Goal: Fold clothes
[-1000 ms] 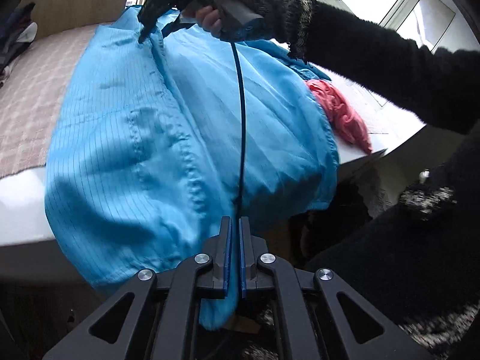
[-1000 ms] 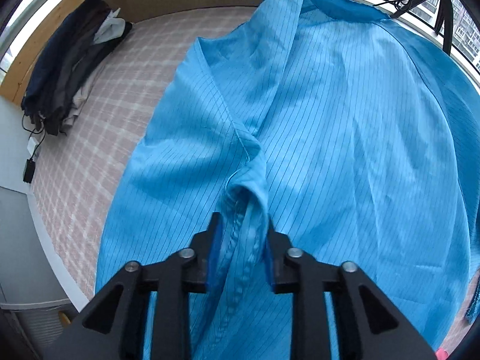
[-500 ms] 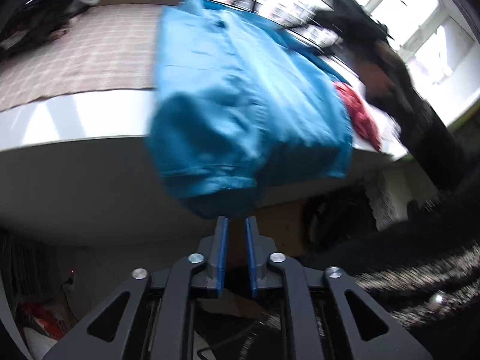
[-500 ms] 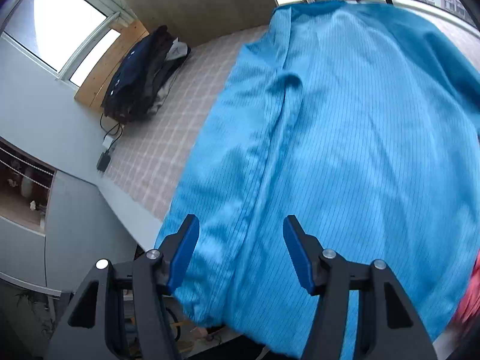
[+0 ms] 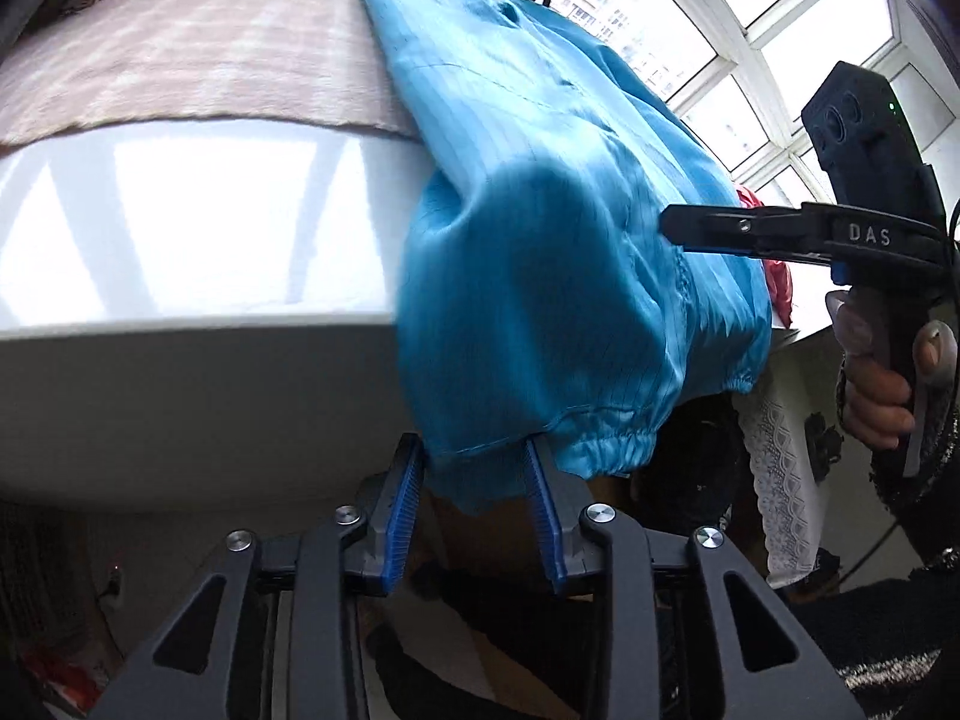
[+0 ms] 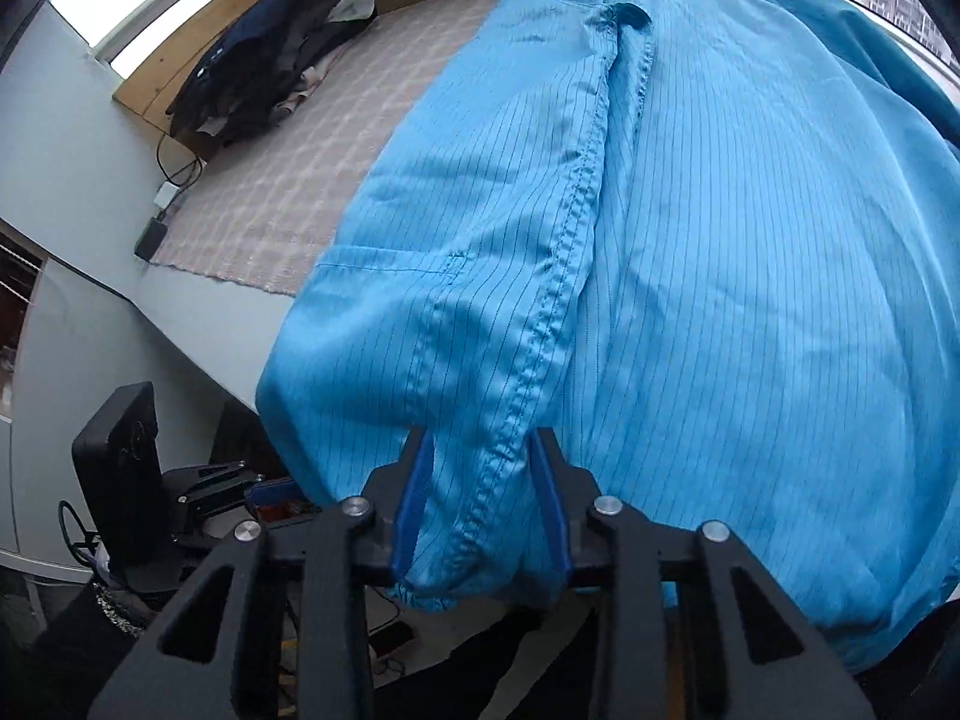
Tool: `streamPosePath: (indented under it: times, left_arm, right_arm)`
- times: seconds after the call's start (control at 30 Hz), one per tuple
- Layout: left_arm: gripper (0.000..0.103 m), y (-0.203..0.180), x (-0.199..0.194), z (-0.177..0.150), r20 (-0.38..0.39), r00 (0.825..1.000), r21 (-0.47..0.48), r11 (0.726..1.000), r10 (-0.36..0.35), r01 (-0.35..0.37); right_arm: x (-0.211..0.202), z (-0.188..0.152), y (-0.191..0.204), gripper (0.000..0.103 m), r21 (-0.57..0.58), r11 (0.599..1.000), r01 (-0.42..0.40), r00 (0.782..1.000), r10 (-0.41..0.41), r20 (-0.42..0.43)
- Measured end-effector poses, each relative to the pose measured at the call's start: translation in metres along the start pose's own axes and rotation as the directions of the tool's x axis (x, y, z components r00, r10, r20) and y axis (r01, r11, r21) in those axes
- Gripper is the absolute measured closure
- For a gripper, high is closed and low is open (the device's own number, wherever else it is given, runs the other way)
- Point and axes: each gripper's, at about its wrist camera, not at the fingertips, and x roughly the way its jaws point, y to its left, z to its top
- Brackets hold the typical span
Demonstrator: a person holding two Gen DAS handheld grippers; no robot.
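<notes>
A light blue pinstriped garment [image 5: 540, 240] lies on the table and hangs over its near edge. My left gripper [image 5: 477, 498] is below that edge, and its jaws are opening. A corner of the gathered hem hangs loosely between the pads, which do not press on it. My right gripper [image 6: 480, 498] is at the near hem of the garment [image 6: 720, 240], and its jaws are closing. The stitched front seam and a fold of cloth sit between the pads, not pinched. In the left wrist view the right gripper [image 5: 669, 227] reaches in from the right, held by a hand [image 5: 870, 396].
A checked mat [image 6: 288, 198] covers the white table [image 5: 180, 228]. Dark clothes [image 6: 270, 48] are piled at the far end. A red garment [image 5: 774, 276] lies beyond the blue one. A lace cloth [image 5: 780, 450] hangs low on the right. Windows run along the back.
My left gripper has sunk below the table edge and gone from shut to open around the hem. My right gripper let go of the seam, came to the near hem and narrowed around it.
</notes>
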Motion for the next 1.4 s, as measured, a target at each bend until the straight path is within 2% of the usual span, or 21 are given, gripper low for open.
streamPosePath:
  times: [0.03, 0.07, 0.1, 0.27, 0.33, 0.4, 0.47, 0.53, 0.6, 0.67, 0.73, 0.83, 0.9, 0.93, 1.0, 1.07, 1.13, 1.23, 1.4]
  left_arm:
    - [0.089, -0.004, 0.002, 0.0, 0.007, 1.0, 0.014, 1.0, -0.002, 0.002]
    - [0.1, -0.01, 0.003, 0.0, 0.013, 1.0, 0.035, 0.999, 0.003, -0.004]
    - [0.102, -0.017, 0.002, 0.0, 0.015, 1.0, 0.065, 0.998, 0.017, -0.018]
    - [0.102, -0.036, -0.029, -0.004, 0.033, 0.999, 0.132, 0.991, 0.012, -0.017]
    - [0.101, -0.033, -0.033, -0.006, 0.022, 0.993, 0.141, 0.983, 0.112, -0.114]
    - [0.096, -0.022, -0.028, -0.009, -0.032, 0.982, 0.128, 0.975, 0.187, -0.181]
    - [0.098, -0.012, -0.031, -0.009, -0.049, 0.975, 0.114, 0.971, 0.215, -0.209]
    - [0.098, -0.009, -0.042, -0.007, -0.033, 0.975, 0.101, 0.971, 0.22, -0.215]
    - [0.098, -0.014, -0.056, -0.001, -0.002, 0.979, 0.098, 0.974, 0.205, -0.203]
    - [0.098, -0.032, -0.065, 0.009, 0.036, 0.983, 0.137, 0.973, 0.18, -0.183]
    - [0.098, -0.055, -0.064, 0.022, 0.052, 0.988, 0.195, 0.969, 0.147, -0.154]
    - [0.092, -0.1, -0.042, 0.044, 0.023, 0.999, 0.282, 0.958, 0.041, -0.046]
    - [0.088, -0.137, -0.014, 0.06, -0.012, 1.0, 0.32, 0.947, -0.025, 0.027]
    - [0.088, -0.156, 0.003, 0.068, -0.033, 0.999, 0.335, 0.941, -0.044, 0.052]
    - [0.087, -0.194, 0.032, 0.084, -0.055, 0.996, 0.36, 0.929, -0.073, 0.088]
    - [0.081, -0.226, 0.063, 0.101, -0.074, 0.992, 0.381, 0.917, -0.101, 0.122]
    - [0.07, -0.257, 0.092, 0.114, -0.095, 0.989, 0.41, 0.901, -0.114, 0.143]
    - [0.068, -0.292, 0.131, 0.127, -0.124, 0.989, 0.45, 0.884, -0.08, 0.128]
    - [0.068, -0.307, 0.186, 0.143, -0.184, 0.983, 0.398, 0.915, 0.004, 0.071]
  right_arm:
    - [0.002, -0.001, 0.002, 0.072, -0.01, 1.0, 0.02, 1.0, -0.02, -0.001]
    - [0.004, -0.001, 0.003, 0.072, -0.019, 0.999, 0.033, 0.999, -0.033, -0.006]
    - [0.006, -0.002, 0.004, 0.073, -0.022, 0.999, 0.043, 0.999, -0.043, -0.009]
    - [0.011, -0.002, 0.005, 0.076, -0.018, 0.998, 0.068, 0.997, -0.069, -0.026]
    - [0.013, -0.001, 0.007, 0.076, -0.027, 0.997, 0.074, 0.997, -0.074, -0.027]
    - [0.013, 0.001, 0.007, 0.076, -0.015, 0.999, 0.048, 0.998, -0.048, -0.036]
    - [0.006, 0.0, 0.005, 0.076, 0.01, 1.0, 0.026, 0.999, -0.026, -0.029]
    - [-0.013, -0.007, -0.005, 0.076, 0.049, 0.999, 0.001, 1.0, -0.001, 0.003]
    - [-0.041, -0.019, -0.025, 0.075, 0.097, 0.995, 0.021, 0.998, -0.026, 0.051]
    - [-0.069, -0.031, -0.045, 0.074, 0.148, 0.988, 0.041, 0.994, -0.056, 0.098]
    - [-0.1, -0.05, -0.073, 0.074, 0.222, 0.97, 0.095, 0.981, -0.129, 0.145]
    - [-0.143, -0.071, -0.132, 0.072, 0.378, 0.913, 0.154, 0.957, -0.234, 0.174]
    - [-0.164, -0.086, -0.176, 0.057, 0.504, 0.852, 0.142, 0.949, -0.261, 0.174]
    - [-0.173, -0.092, -0.197, 0.057, 0.557, 0.82, 0.129, 0.947, -0.269, 0.177]
    - [-0.181, -0.096, -0.226, 0.057, 0.599, 0.798, 0.068, 0.948, -0.239, 0.21]
    - [-0.182, -0.089, -0.242, 0.057, 0.603, 0.793, 0.079, 0.948, -0.248, 0.202]
    - [-0.175, -0.075, -0.251, 0.057, 0.58, 0.81, 0.083, 0.951, -0.238, 0.196]
    - [-0.161, -0.056, -0.261, 0.057, 0.538, 0.839, 0.077, 0.968, -0.193, 0.161]
    - [-0.165, -0.03, -0.279, 0.057, 0.481, 0.876, 0.037, 0.975, -0.137, 0.175]
